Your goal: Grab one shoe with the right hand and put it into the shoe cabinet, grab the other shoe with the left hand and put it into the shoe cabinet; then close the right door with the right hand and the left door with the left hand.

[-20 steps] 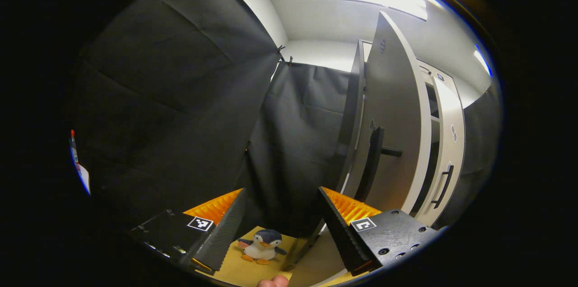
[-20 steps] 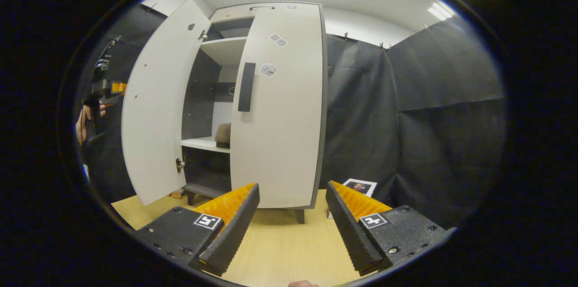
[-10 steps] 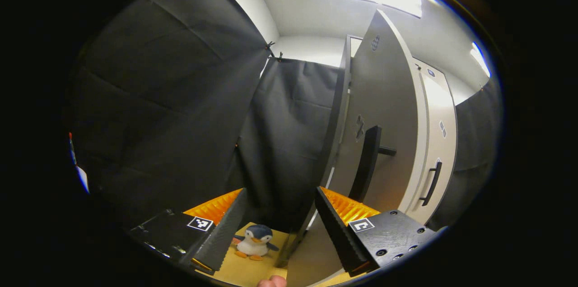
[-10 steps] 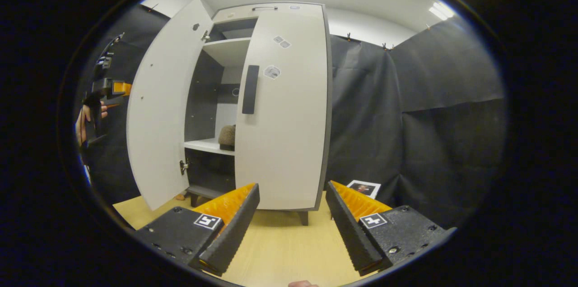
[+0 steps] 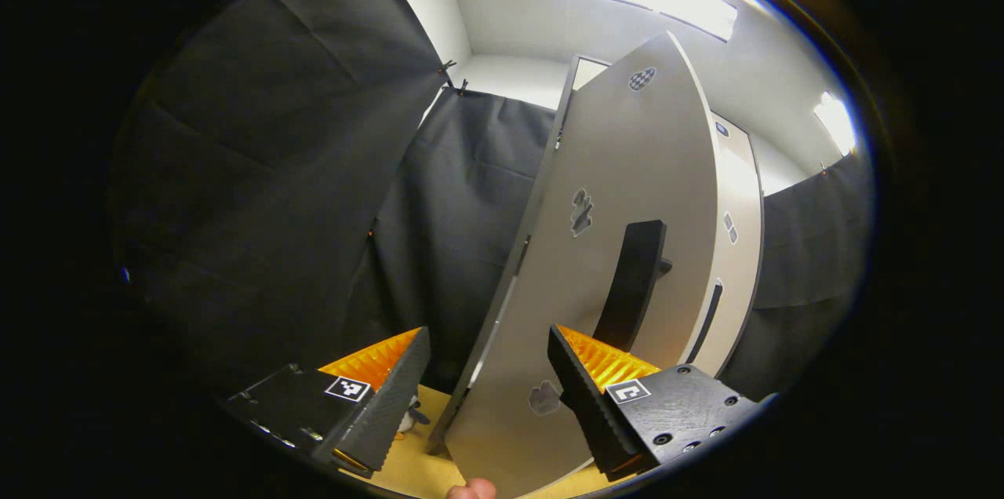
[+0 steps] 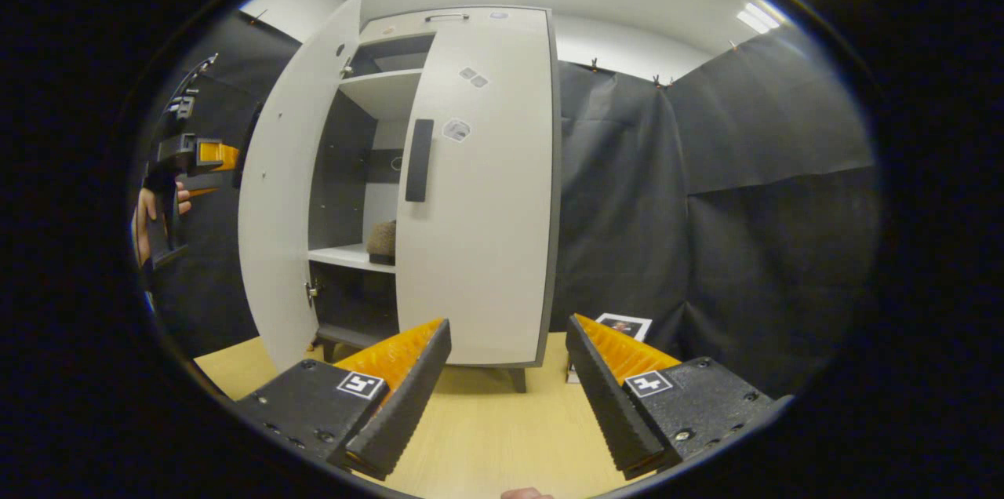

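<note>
In the right gripper view the pale shoe cabinet [image 6: 471,248] stands ahead. Its right door [image 6: 486,193] is shut and its left door [image 6: 286,193] hangs partly open. A brown shoe [image 6: 382,238] rests on the middle shelf in the gap. My right gripper [image 6: 506,397] is open and empty, low above the floor and well short of the cabinet. A hand holds my left gripper [image 6: 212,162] just behind the left door's outer face. In the left gripper view that door [image 5: 627,169] and its dark handle [image 5: 631,283] loom close. There my left gripper [image 5: 486,397] is open, one finger overlapping the door.
Light wooden floor [image 6: 486,428] runs up to the cabinet. A small photo card [image 6: 623,324] lies by the cabinet's right foot. A penguin toy [image 5: 409,420] peeks out beside my left gripper's finger. Black cloth walls close in on both sides.
The left door has swung further toward shut, narrowing the gap. My left gripper has followed behind it, and the door now hides most of the penguin toy. My right gripper has barely moved.
</note>
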The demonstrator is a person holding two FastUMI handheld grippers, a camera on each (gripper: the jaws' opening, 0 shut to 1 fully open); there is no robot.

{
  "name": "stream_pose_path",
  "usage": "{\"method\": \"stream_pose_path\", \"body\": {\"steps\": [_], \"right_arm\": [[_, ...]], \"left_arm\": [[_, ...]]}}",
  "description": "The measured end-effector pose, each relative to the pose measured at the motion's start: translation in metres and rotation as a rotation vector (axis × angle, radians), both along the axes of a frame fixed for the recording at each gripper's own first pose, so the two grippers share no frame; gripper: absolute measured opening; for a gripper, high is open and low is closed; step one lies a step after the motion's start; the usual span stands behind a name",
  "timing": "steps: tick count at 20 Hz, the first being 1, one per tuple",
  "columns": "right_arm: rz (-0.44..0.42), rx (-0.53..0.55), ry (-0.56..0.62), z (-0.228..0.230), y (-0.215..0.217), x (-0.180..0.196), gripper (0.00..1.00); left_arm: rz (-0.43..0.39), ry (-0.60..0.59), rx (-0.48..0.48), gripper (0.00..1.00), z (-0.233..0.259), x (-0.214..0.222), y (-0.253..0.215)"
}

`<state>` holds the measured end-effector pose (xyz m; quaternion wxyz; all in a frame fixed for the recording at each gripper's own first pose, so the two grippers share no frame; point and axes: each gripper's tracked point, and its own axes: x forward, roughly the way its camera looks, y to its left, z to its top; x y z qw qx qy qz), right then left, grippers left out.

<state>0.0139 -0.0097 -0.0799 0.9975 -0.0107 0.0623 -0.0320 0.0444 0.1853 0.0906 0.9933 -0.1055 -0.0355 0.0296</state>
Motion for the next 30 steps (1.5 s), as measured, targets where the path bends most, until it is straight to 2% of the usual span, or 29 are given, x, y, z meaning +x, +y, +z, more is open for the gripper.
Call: {"method": "stream_pose_path", "body": {"steps": [9,17,24,30], "right_arm": [[-0.056,-0.007,0.016,-0.004,-0.029,-0.006,0.96],[-0.076,0.009,0.030,-0.009,-0.039,-0.013,0.96],[-0.061,0.056,0.017,-0.006,-0.033,-0.006,0.96],[-0.028,0.074,0.035,-0.011,-0.028,-0.009,0.97]], "left_arm": [[-0.100,0.001,0.041,0.94,0.000,0.004,-0.020],[-0.068,0.012,0.078,0.94,-0.003,0.009,-0.025],[-0.095,0.003,0.196,0.94,-0.009,-0.022,-0.038],[-0.146,-0.005,0.211,0.94,-0.027,-0.047,-0.068]]}}
